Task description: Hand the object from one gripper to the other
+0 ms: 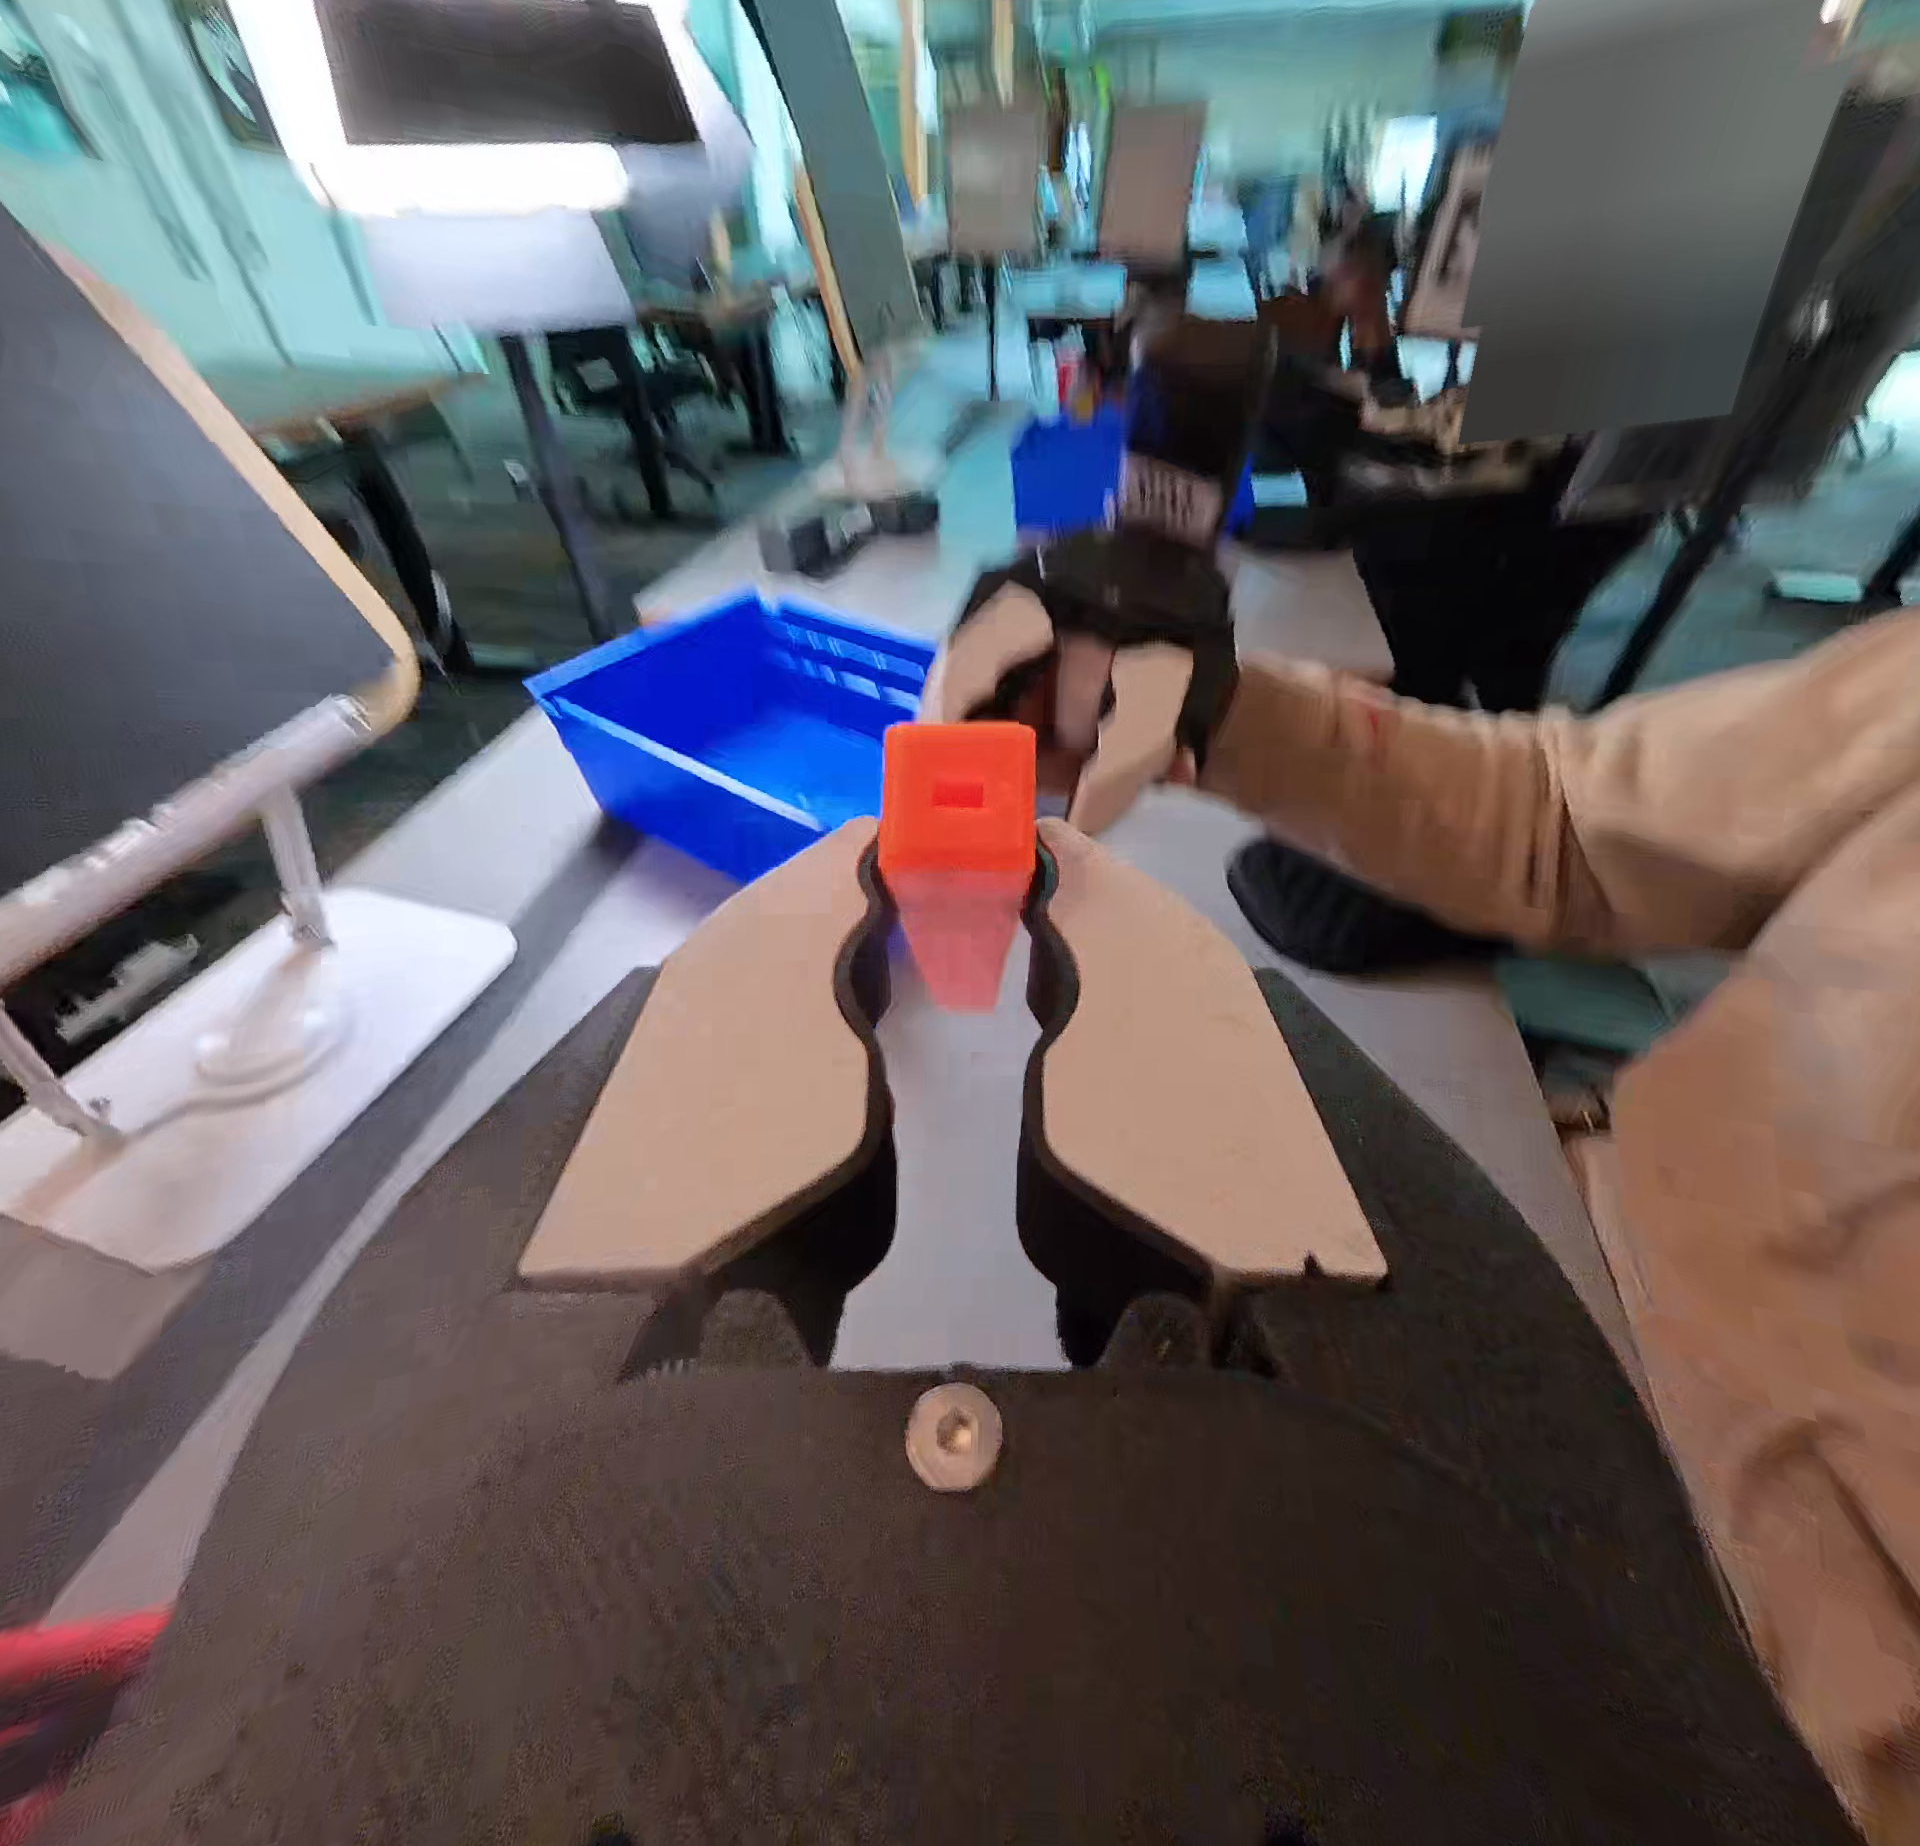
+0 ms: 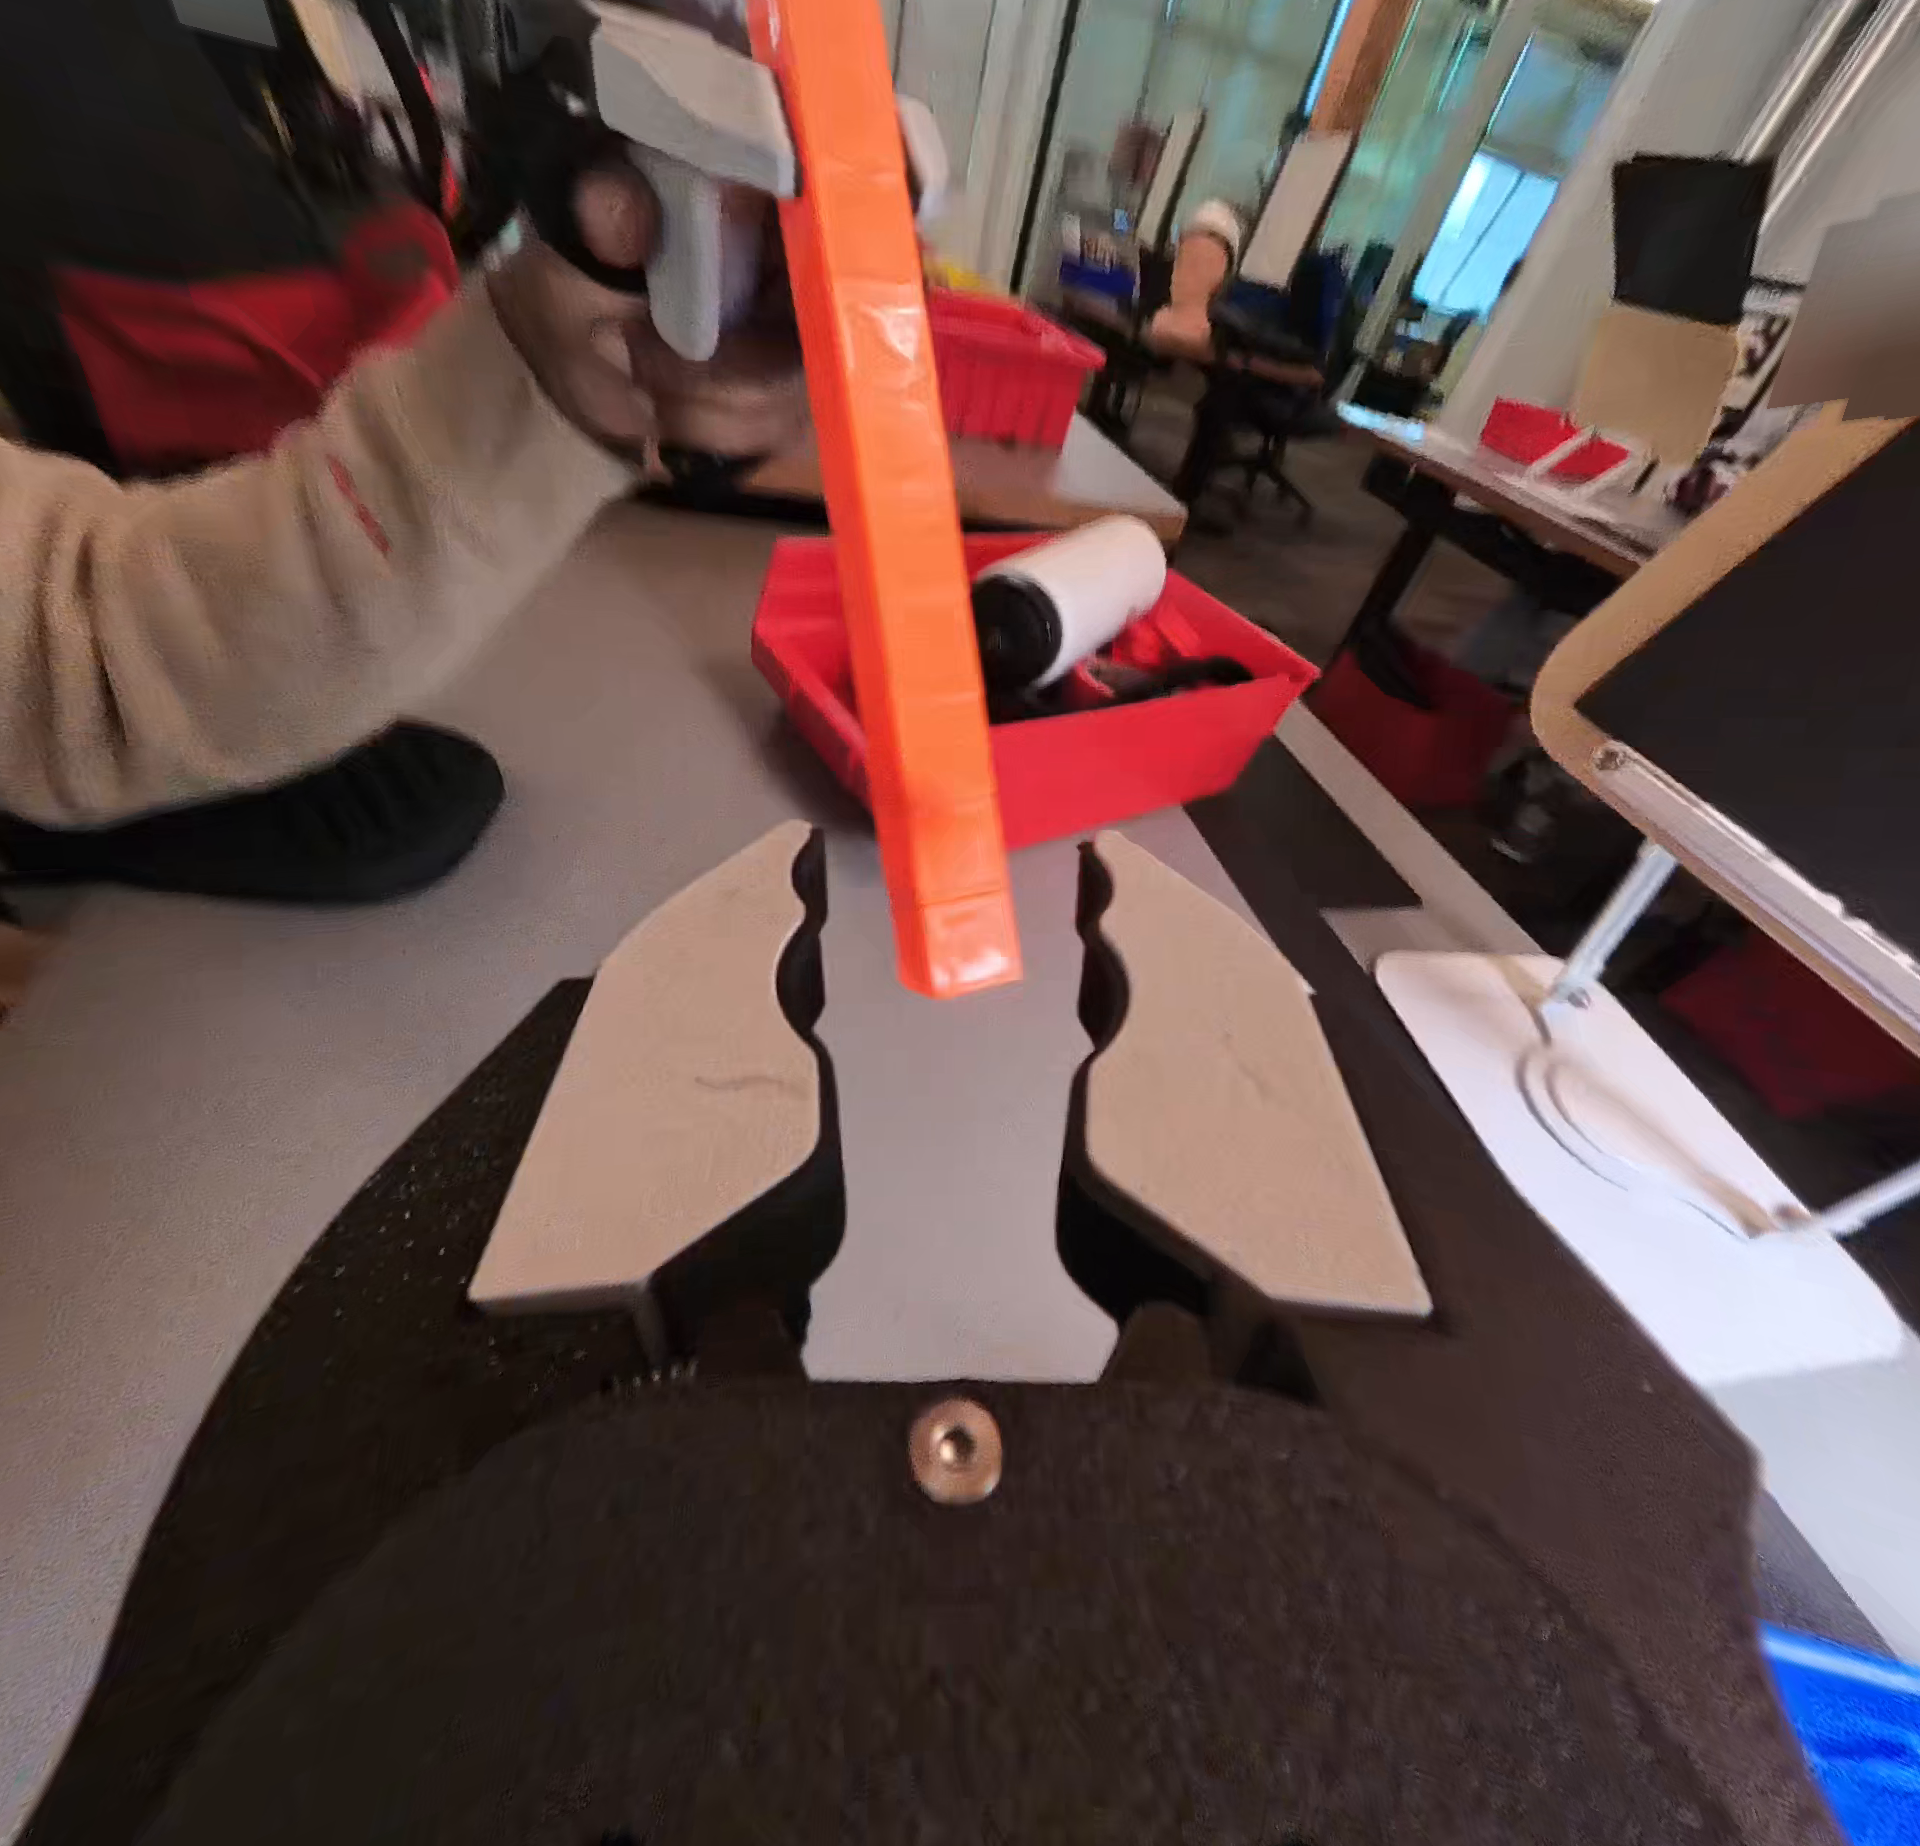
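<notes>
The grey tabletop (image 2: pixel 312 1017) runs beneath both tools. Well beyond the right gripper's (image 2: pixel 948 861) tips and a little to their right sits a red rectangular plastic bin (image 2: pixel 1132 757) holding a white cylinder with a black end (image 2: pixel 1070 601). Beyond the left gripper's (image 1: pixel 956 840) tips, off to their left, sits a blue rectangular plastic bin (image 1: pixel 675 757). A white flat monitor base (image 2: pixel 1621 1152) lies just right of the right fingers; in the left wrist view the same kind of base (image 1: pixel 239 1048) lies left of the left fingers. A beige fleece sleeve (image 1: pixel 1507 809) reaches in from the right of the left fingers.

The long orange square-section plastic bar (image 2: pixel 894 549) is clamped between the left gripper's beige fingertips (image 1: pixel 1070 861), its end face (image 1: pixel 958 788) pointing away from that camera. In the right wrist view the bar slants down from the left tool, upper left, and its free lower end hangs between the right gripper's fingers (image 2: pixel 707 1017), which stand spread apart with clear gaps on both sides, touching nothing.
</notes>
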### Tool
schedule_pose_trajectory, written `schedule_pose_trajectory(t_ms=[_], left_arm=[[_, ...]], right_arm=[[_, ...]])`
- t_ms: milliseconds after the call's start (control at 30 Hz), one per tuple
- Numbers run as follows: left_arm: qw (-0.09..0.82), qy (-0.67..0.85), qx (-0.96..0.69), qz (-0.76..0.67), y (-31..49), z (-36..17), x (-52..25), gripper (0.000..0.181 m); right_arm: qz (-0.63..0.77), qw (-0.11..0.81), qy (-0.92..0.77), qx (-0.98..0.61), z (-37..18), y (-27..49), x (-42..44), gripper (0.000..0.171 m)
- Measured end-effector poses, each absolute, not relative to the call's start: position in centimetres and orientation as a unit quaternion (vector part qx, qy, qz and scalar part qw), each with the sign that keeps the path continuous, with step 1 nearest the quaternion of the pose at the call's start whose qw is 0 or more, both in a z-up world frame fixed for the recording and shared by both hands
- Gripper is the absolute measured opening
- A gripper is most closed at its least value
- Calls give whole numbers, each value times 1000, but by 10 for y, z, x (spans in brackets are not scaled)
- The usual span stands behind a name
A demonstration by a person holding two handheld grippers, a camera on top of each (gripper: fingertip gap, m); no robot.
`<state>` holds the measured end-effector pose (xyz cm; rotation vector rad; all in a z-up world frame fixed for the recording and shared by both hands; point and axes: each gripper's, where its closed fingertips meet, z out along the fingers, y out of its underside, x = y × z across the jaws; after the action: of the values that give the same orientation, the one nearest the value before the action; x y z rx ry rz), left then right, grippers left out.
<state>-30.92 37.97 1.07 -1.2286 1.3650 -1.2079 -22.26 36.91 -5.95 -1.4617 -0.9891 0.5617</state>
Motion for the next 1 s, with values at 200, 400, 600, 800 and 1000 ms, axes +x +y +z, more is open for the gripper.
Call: schedule_pose_trajectory(t_ms=[200, 400, 600, 800, 1000], left_arm=[[350, 630, -505, -475, 346, -34, -276, 22], [322, 631, -502, -496, 332, -50, -250, 22], [374, 598, -476, -525, 342, -33, -252, 35], [336, 611, -474, -537, 337, -59, -236, 45], [354, 601, -463, -547, 336, -58, -229, 43]], right_arm=[[251, 566, -479, -622, -68, 348, -261, 52], [351, 564, -437, -607, -75, 347, -292, 24], [394, 583, -399, -588, -55, 350, -263, 22], [425, 623, -337, -564, -18, 349, -236, 22], [419, 603, -347, -583, -29, 352, -251, 22]])
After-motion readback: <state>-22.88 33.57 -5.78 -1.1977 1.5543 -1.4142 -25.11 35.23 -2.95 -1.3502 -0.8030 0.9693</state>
